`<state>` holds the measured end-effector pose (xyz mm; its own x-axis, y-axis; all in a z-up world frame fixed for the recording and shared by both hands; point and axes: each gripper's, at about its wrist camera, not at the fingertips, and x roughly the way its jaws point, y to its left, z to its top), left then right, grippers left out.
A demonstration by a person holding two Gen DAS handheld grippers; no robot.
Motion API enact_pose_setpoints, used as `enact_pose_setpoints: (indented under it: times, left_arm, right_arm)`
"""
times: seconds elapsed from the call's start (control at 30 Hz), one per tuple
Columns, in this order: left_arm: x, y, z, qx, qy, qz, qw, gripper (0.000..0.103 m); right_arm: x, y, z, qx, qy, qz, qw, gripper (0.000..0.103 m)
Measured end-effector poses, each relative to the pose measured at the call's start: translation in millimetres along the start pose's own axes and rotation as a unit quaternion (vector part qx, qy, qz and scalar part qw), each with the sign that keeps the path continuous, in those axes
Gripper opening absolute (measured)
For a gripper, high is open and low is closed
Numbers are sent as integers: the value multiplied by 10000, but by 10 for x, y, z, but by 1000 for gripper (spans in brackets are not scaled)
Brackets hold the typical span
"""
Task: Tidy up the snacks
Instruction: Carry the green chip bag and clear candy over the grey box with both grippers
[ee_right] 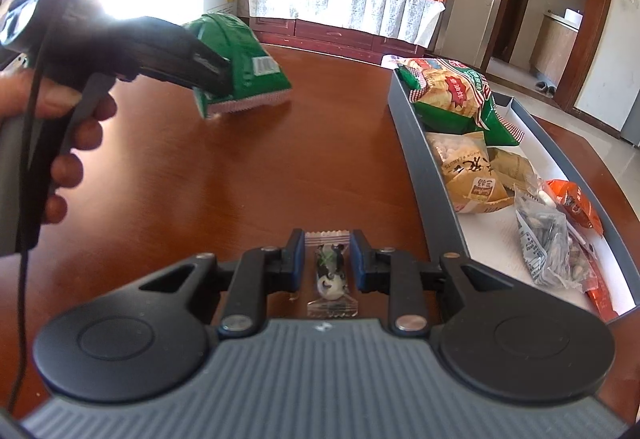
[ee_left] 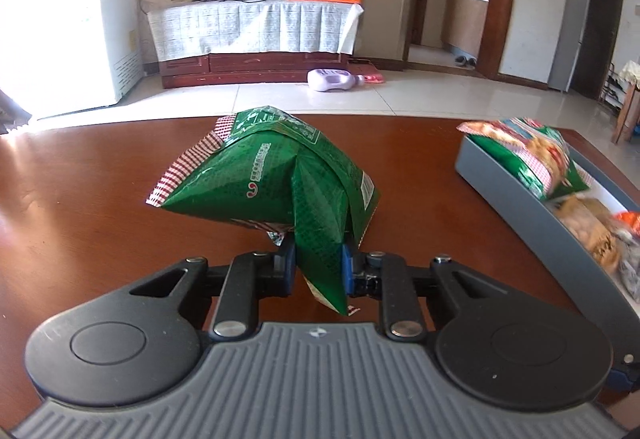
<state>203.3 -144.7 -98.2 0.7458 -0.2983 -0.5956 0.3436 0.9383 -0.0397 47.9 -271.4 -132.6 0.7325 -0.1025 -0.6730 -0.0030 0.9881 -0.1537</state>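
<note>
On the brown desk (ee_right: 200,179) the sorting is well advanced but not finished. At the right side stands a grey tray (ee_right: 414,175) that already holds several packets: a green chip bag (ee_right: 452,95) at its far end, a peanut packet (ee_right: 472,175) in the middle, a clear seed bag (ee_right: 548,247) and an orange packet (ee_right: 576,203) nearer the camera. Two items remain outside it. The left hand-held gripper (ee_left: 318,267) is clamped on the lower edge of a green bag (ee_left: 272,167); the bag stands raised in front of the pads, its far end close to the desk, and whether it touches cannot be told. It sits well apart from the tray, to the tray's left. The right hand-held gripper (ee_right: 326,259) has its pads apart on either side of a small wrapped candy (ee_right: 330,271), which lies flat on the desk just left of the tray's near wall; no contact with the wrapper is evident. In my judgement, what remains is to carry the green bag across into the tray, then to close on the candy and place it there too. No other loose snack is visible on the desk.
</note>
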Motion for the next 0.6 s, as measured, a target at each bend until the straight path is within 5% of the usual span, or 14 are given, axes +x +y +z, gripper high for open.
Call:
enact_pose_setpoints:
  times: [0.6]
  left_arm:
    - [-429, -201, -311, 14, 139, 37, 9999, 25]
  right_arm:
    - [-222, 49, 71, -12, -216, 276, 9994, 27]
